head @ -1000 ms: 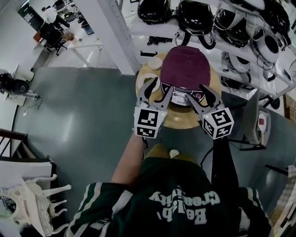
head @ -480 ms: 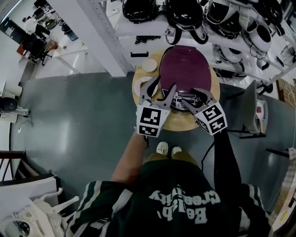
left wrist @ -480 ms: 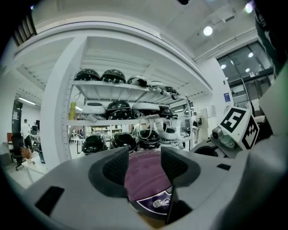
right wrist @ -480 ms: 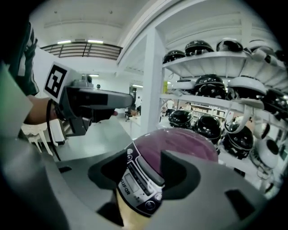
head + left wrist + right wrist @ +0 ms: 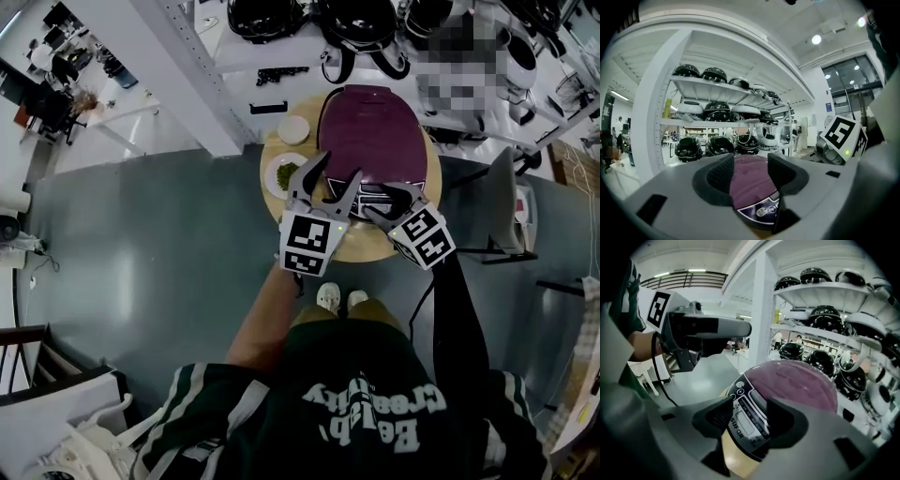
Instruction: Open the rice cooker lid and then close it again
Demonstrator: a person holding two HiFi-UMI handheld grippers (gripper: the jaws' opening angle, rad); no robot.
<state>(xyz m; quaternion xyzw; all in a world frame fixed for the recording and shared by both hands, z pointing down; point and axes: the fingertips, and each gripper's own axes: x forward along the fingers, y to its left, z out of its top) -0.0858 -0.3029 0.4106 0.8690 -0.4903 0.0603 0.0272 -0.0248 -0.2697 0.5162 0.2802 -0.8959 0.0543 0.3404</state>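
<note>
On the round wooden tabletop (image 5: 356,248), the left tongs (image 5: 338,167) hover with jaws spread and empty, just before the rice cooker (image 5: 367,127). The cooker sits mid-tabletop, its long axis running away from the person and its control panel (image 5: 746,416) facing them. Its glossy maroon lid is shut. The right tongs (image 5: 388,199), about half spread, have just been closing. The panel shows between their jaws, not pinched.

Right gripper (image 5: 386,200) dropped, tipped down toward front of rice cooker (image 5: 370,122); jaws just narrowing, nothing pinched between them. Left gripper (image 5: 337,171) edged inward over cooker's front-left corner.
</note>
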